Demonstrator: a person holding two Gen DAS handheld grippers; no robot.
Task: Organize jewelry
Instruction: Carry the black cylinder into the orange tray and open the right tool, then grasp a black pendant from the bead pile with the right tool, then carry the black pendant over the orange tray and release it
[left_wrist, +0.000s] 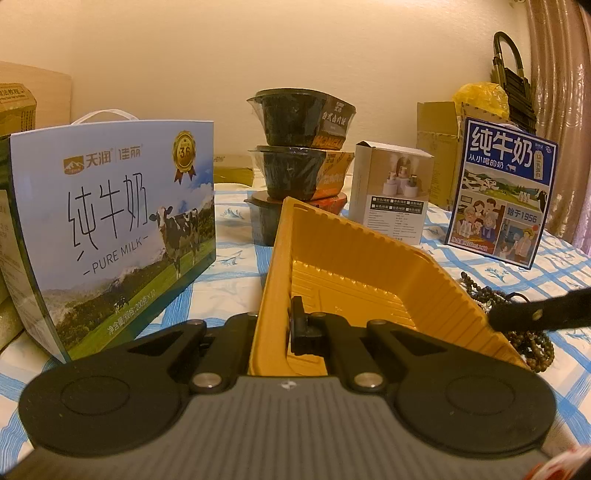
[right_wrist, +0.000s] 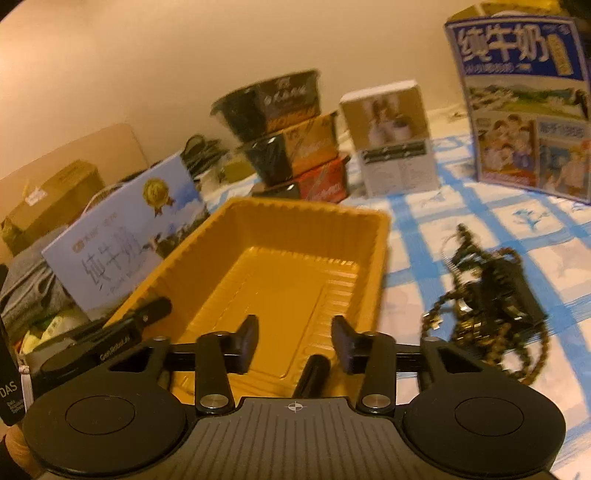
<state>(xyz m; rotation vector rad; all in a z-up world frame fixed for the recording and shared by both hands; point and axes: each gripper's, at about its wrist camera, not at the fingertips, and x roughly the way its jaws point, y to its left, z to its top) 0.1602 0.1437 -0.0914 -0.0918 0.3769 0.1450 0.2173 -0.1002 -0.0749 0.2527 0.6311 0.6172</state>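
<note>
the left tongs (left_wrist: 275, 332) are clamped on the near left wall of the ribbed yellow plastic tray (left_wrist: 351, 258), holding it on the blue-and-white checked bench (left_wrist: 229, 258). the right tongs (right_wrist: 294, 345) stand partly open over the tray's near rim with nothing between them, though a small dark cylinder (right_wrist: 312, 374) lies just under them. the tangle of dark beaded necklaces (right_wrist: 487, 295) lies on the bench right of the tray, sprawling near to far, nearer the right tongs, so the next reach looks rightward. the right view shows the whole pile and tray floor; the left view shows only the pile's edge and the clamped wall.
</note>
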